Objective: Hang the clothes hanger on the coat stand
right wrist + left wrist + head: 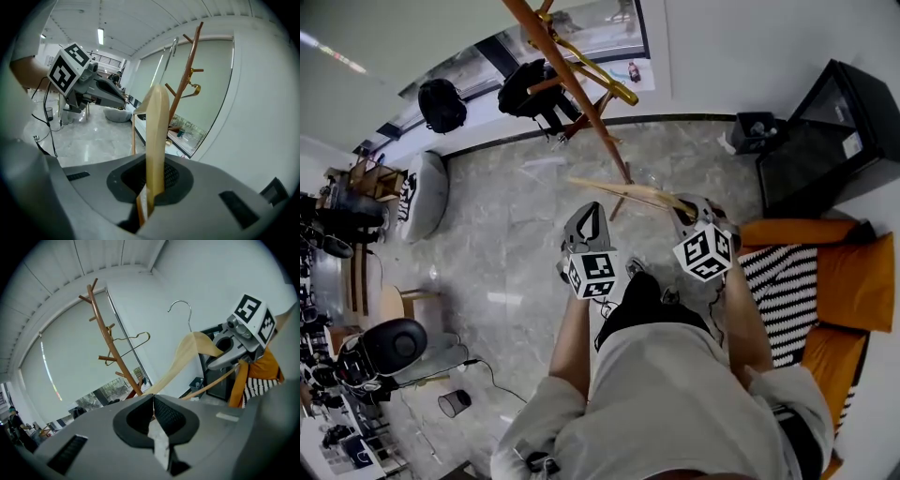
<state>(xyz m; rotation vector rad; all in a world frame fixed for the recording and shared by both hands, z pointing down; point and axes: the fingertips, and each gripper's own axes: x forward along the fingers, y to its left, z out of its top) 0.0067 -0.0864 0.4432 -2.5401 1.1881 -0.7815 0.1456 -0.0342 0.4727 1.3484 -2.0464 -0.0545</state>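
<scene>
Gripping hanger (157,122) in right tongs (152,164); other end by left tongs (153,397).

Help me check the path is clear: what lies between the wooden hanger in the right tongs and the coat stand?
Only open air, in the left gripper view; a gold wire hanger already on the coat stand juts toward the wooden hanger.

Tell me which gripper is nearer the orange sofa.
Right. The right gripper, holding the wooden hanger, sits next to the orange sofa; the left gripper is beyond it, farther away.
</scene>
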